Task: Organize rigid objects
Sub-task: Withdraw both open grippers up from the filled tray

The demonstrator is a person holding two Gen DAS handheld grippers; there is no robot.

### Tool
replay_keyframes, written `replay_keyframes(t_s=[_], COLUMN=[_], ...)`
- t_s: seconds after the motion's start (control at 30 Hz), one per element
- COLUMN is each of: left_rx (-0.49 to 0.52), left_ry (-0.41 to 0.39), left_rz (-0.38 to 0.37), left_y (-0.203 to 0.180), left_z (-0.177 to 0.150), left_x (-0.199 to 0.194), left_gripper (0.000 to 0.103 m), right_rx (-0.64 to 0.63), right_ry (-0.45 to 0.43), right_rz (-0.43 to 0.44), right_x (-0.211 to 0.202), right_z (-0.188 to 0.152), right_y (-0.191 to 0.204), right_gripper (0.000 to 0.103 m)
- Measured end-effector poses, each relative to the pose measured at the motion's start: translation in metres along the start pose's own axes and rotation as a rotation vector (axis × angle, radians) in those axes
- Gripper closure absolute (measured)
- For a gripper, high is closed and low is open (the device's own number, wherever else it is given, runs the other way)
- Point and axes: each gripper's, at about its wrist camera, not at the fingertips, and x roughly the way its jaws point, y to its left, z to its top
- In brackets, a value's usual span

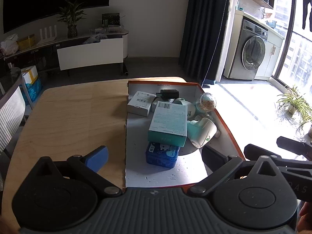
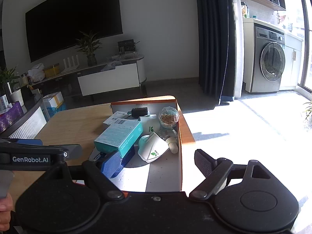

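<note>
A shallow orange-rimmed cardboard tray [image 1: 230, 134] [image 2: 181, 152] sits on the wooden table [image 1: 74, 117]. It holds a teal box [image 1: 168, 123] [image 2: 119, 136] lying on top of a blue box [image 1: 161, 155]. Also inside are a white carton [image 1: 140, 103], a black adapter [image 1: 168, 93] [image 2: 139, 112], white-and-teal bottles [image 1: 202, 132] [image 2: 153, 148] and a clear jar of toothpicks [image 1: 207, 101] [image 2: 168, 117]. My left gripper [image 1: 154, 154] stands open over the tray's near end, with nothing between its pads. My right gripper [image 2: 157, 161] is open too, just short of the tray's near edge.
The table's left half [image 2: 74, 124] is bare wood. A chair back [image 1: 9, 113] stands at the left edge. Beyond are a TV console [image 1: 91, 52], a dark curtain [image 1: 204, 29], a washing machine [image 1: 251, 52] and potted plants [image 1: 292, 101] on the sunlit floor.
</note>
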Motion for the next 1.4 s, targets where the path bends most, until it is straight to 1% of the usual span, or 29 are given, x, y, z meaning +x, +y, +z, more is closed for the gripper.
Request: replay_keyframes(t_s=[0.13,0.33,1.13,1.4], left_rx=[-0.002,-0.023,0.020,0.018], left_ry=[0.014,0.034,0.069,0.064], left_rz=[0.046,0.063,0.060,0.054], left_y=[0.0005,0.0042,-0.0011,-0.0015], left_z=[-0.0035,-0.0054,-0.0070,-0.0079], left_x=[0.0008,0.0019,0.0084,0.0088], left_gripper=[0.000,0.000,0.000,0.000], right_rx=[-0.004,-0.009,-0.021,-0.024], right_ry=[0.000,0.003,0.030,0.037], right_rz=[-0.003,0.001,0.005,0.004], right_x=[-0.0012,-0.0013,0.0054,0.0067], right_z=[0.0000,-0.0009,-0.0019,-0.0035], right_y=[0.0010,0.0028,0.0035,0.0043], right_gripper=[0.004,0.004,0.004,0.004])
